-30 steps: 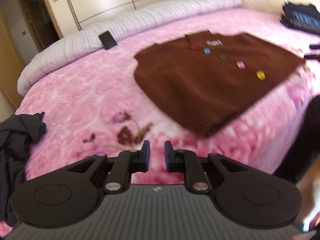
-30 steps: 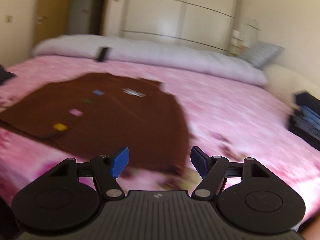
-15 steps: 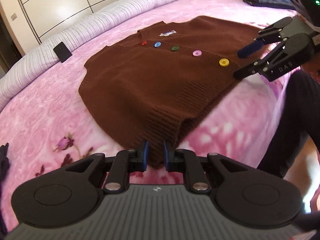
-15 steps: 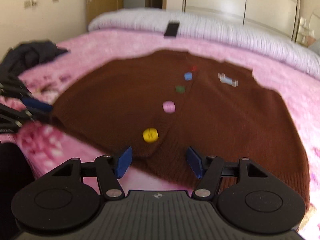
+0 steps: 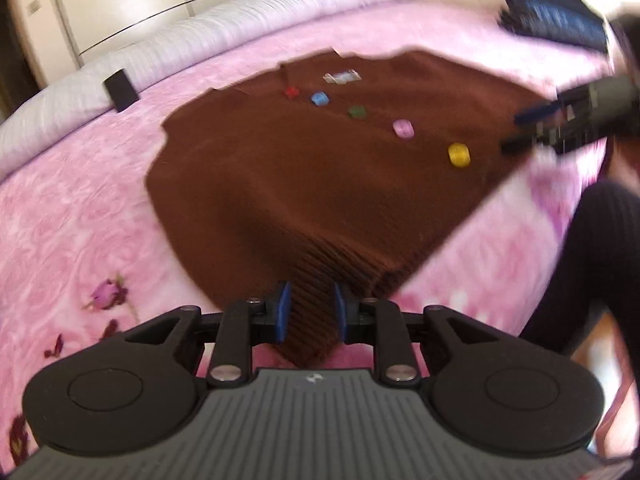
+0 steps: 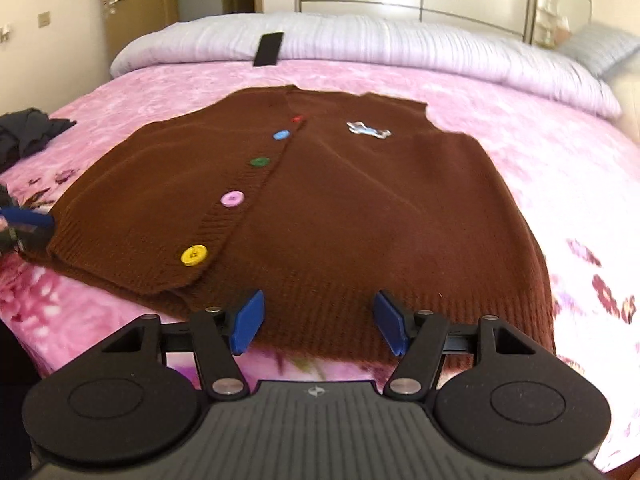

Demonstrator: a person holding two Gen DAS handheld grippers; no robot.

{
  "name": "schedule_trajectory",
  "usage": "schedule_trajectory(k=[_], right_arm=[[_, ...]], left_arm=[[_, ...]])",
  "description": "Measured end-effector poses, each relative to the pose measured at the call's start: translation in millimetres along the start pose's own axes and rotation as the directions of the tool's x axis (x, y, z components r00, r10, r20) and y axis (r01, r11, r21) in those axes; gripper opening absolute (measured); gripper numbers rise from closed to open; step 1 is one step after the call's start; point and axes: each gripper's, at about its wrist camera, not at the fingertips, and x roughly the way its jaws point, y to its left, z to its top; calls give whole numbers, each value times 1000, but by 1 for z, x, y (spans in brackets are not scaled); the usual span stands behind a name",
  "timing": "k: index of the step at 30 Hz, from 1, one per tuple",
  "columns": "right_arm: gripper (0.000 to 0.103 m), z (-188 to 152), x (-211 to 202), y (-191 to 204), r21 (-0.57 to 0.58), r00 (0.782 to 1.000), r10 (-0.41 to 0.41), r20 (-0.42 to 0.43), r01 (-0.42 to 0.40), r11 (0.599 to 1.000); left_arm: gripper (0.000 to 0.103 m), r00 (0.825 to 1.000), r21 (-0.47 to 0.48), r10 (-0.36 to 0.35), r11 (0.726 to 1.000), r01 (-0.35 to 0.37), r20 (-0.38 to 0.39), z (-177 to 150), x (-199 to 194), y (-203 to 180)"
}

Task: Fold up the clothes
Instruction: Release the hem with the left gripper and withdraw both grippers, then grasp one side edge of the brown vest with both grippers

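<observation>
A brown knitted vest (image 6: 360, 200) with several coloured buttons lies flat on the pink bedspread (image 6: 560, 152), neck toward the pillows. It also shows in the left wrist view (image 5: 300, 184). My left gripper (image 5: 310, 312) has its jaws around the ribbed hem corner of the vest, which is lifted a little; the corner fills the narrow gap between the blue pads. My right gripper (image 6: 318, 320) is open, jaws wide, just above the hem near the vest's right half. It appears blurred in the left wrist view (image 5: 528, 128) at the far hem corner.
A dark garment (image 6: 28, 132) lies at the bed's left edge. A pile of folded dark clothes (image 5: 556, 20) sits at the far right. A black flat object (image 6: 269, 48) rests on the lilac bolster (image 6: 400, 44). A person's dark-clad leg (image 5: 592, 248) stands beside the bed.
My left gripper has moved onto the vest's hem corner and taken it between its pads, raising it. My right gripper has shifted right along the hem, still open.
</observation>
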Motion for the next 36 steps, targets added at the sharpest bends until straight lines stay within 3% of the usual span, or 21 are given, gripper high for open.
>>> schedule_trajectory(k=[18,26,30,36], right_arm=[[68,-5,-13,6,-53,998,-66,-26,64,997],[68,-7,-23,22,-86,997,-76,-24,74,994],[68,0,-31,40,-117,999,-41,23,44,992],[68,19,-34,93,-228,993,78,86,-56,972]], left_arm=[[19,1000,-52,31,998,-31,-5,-3,-8,-2],[22,999,-51,51,997,-50,14,-6,-21,16],[26,996,-37,90,995,-90,16,-8,-26,38],[33,986,10,163,987,-163,21,-7,-29,81]])
